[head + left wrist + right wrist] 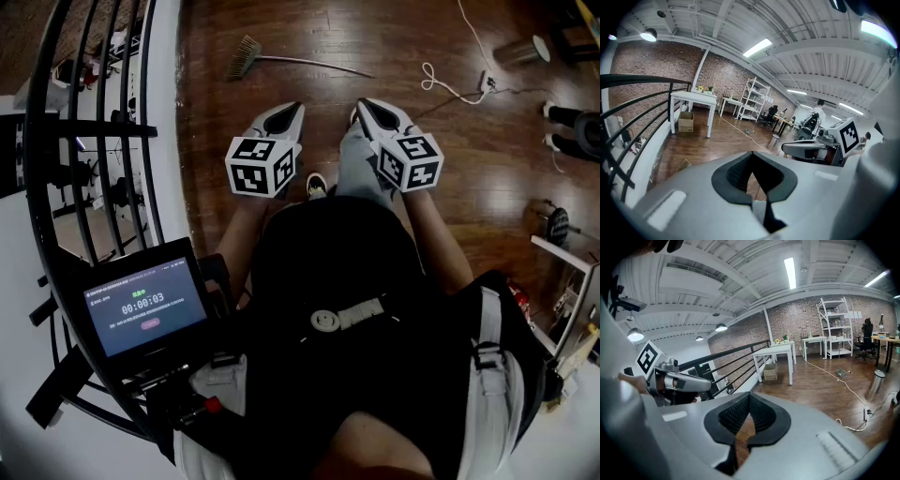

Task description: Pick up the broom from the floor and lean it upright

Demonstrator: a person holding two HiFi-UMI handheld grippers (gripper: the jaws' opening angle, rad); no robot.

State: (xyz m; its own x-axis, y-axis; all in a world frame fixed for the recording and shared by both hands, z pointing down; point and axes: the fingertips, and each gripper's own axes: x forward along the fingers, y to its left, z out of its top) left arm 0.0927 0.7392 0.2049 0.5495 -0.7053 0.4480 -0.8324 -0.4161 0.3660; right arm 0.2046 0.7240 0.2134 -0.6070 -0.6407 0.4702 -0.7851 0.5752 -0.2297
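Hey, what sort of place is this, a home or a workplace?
Probably a workplace, a loft-style office or workshop: a long brick wall, white metal shelving, and an office chair at a desk on an open wood floor.

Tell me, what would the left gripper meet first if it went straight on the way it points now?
Probably the floor, close to the broom lying ahead; the left gripper tilts downward. It might touch the broom's handle first; depth is unclear.
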